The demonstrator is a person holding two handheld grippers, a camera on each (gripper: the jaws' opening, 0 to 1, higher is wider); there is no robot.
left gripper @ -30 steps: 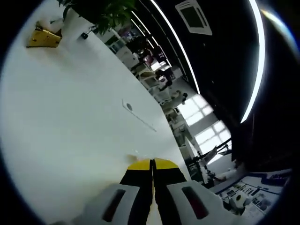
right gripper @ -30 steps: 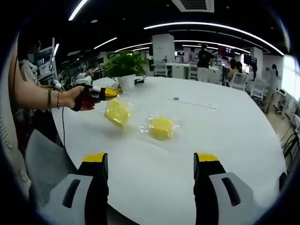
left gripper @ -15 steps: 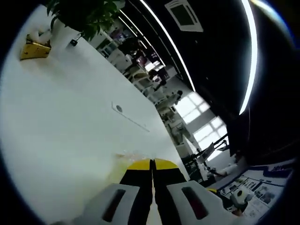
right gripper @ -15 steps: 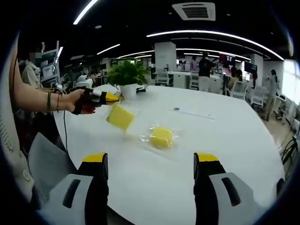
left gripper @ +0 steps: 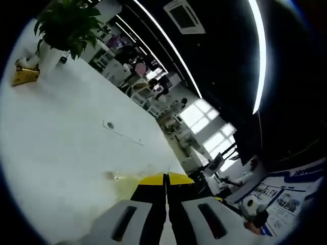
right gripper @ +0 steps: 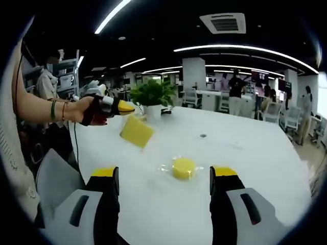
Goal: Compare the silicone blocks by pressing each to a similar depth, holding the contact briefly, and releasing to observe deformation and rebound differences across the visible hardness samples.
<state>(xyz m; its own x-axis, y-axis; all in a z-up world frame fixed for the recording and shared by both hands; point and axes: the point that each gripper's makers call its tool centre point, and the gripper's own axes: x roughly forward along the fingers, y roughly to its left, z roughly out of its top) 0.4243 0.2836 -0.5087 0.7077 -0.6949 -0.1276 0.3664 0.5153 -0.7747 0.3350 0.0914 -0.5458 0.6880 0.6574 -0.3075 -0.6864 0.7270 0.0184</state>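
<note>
A square yellow silicone block (right gripper: 136, 131) in a clear bag hangs tilted above the white table (right gripper: 245, 153). It dangles from my left gripper (right gripper: 124, 107), which a hand holds at the left. In the left gripper view that gripper (left gripper: 166, 178) has its jaws pressed together, and a bit of yellowish bag (left gripper: 126, 182) peeks out beside them. A round yellow block (right gripper: 184, 167) in its own clear bag lies flat on the table. My right gripper (right gripper: 164, 173) stands open just short of it, with nothing between its fingers.
A potted plant (right gripper: 152, 96) stands at the table's far side, with a small yellow object (left gripper: 24, 76) beside its pot. A grey chair (right gripper: 56, 176) sits at the table's near left edge. People and desks fill the background. A round cable port (right gripper: 203, 136) marks the tabletop.
My left gripper has lifted the square bagged block up off the table and toward the plant. The round block stays put on the table.
</note>
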